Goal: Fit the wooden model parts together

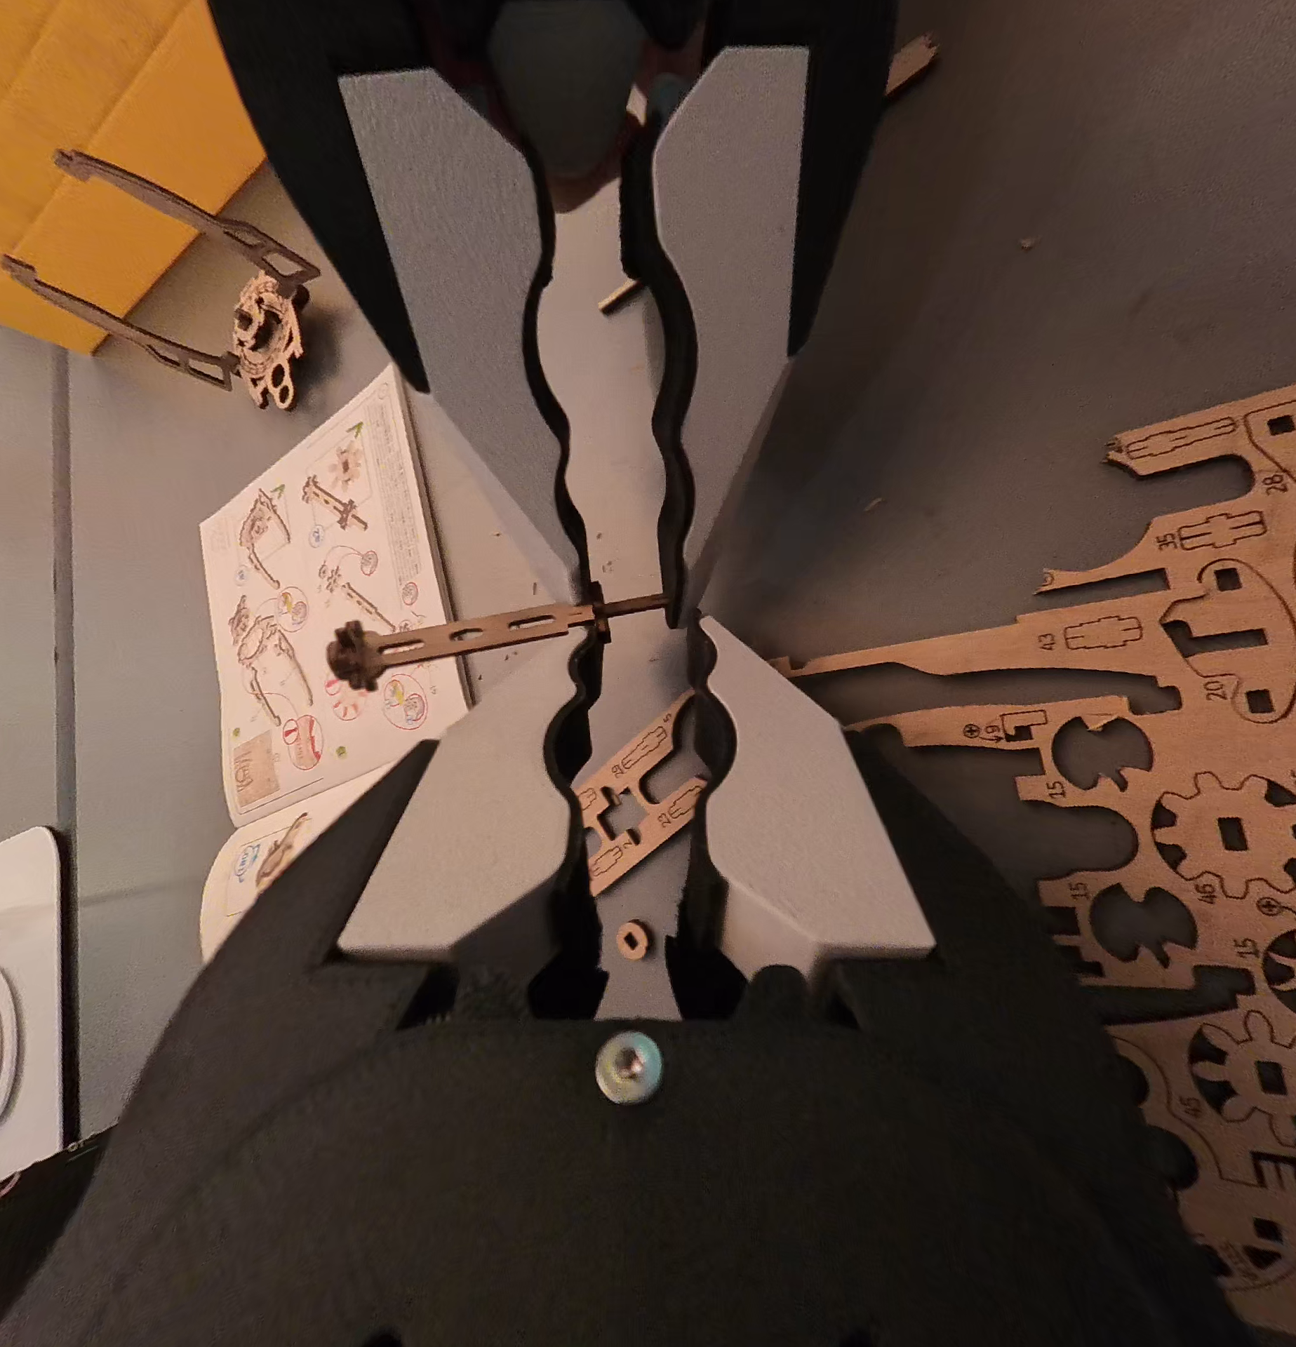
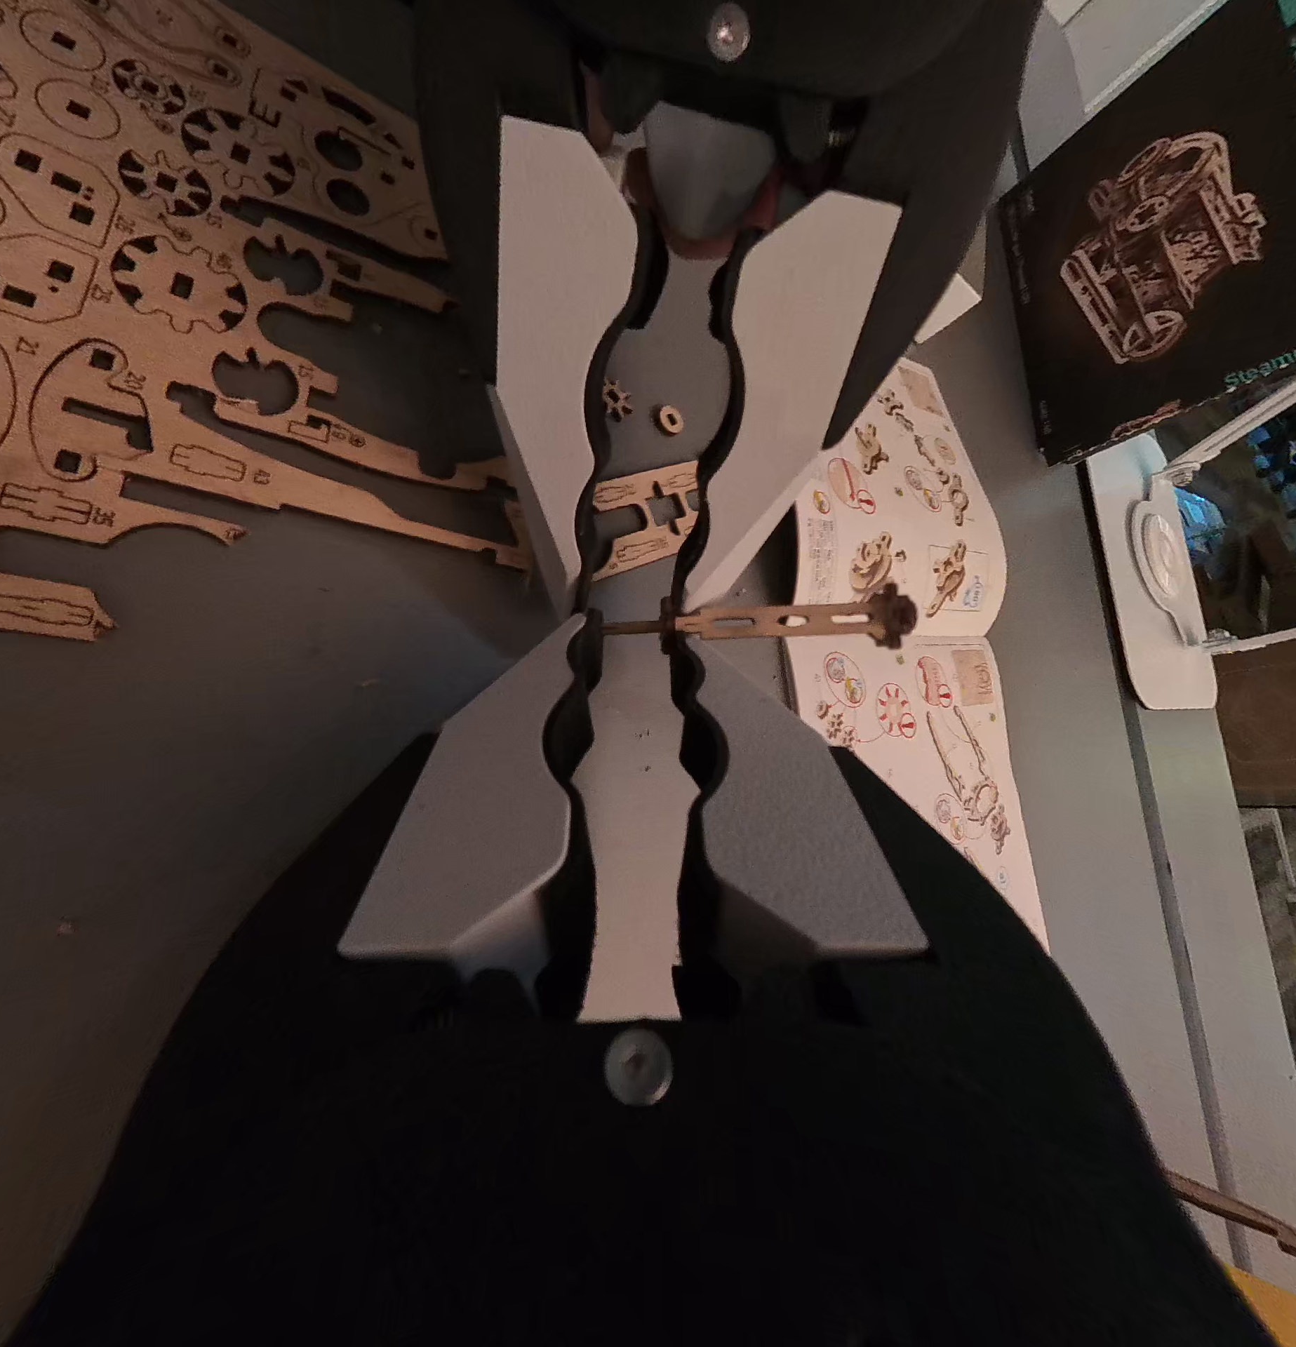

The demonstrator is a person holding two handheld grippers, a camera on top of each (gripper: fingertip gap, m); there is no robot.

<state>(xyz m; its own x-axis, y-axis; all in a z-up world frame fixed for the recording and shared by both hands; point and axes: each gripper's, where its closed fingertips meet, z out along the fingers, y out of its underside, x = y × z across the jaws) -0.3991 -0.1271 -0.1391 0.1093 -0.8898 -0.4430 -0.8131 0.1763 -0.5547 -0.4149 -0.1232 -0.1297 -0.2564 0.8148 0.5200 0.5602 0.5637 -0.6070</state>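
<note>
A thin slotted wooden rod point(image 1: 499, 627) with a dark gear point(image 1: 352, 656) on its far end hangs above the grey table. A small wooden collar point(image 1: 599, 612) sits on the rod. My two grippers meet tip to tip. My right gripper point(image 2: 630, 630) pinches the rod point(image 2: 769, 621) lengthwise: one pad on the bare end, the other at the collar point(image 2: 666, 616), with the gear point(image 2: 894, 616) sticking out sideways. My left gripper point(image 1: 645, 634) faces it with jaws apart; its tips are beside the rod and its pads hold nothing. Each gripper also shows in the other's view: the right point(image 1: 626, 601), the left point(image 2: 626, 601).
Laser-cut plywood sheets point(image 1: 1177, 838) point(image 2: 156, 291) lie to one side and an open instruction booklet point(image 1: 324, 598) point(image 2: 914, 547) to the other. A loose washer point(image 2: 672, 417), a small gear point(image 2: 615, 399) and a cut-out strip point(image 1: 637, 802) lie below. A part-built model point(image 1: 266, 335) and the black kit box point(image 2: 1155, 219) stand farther off.
</note>
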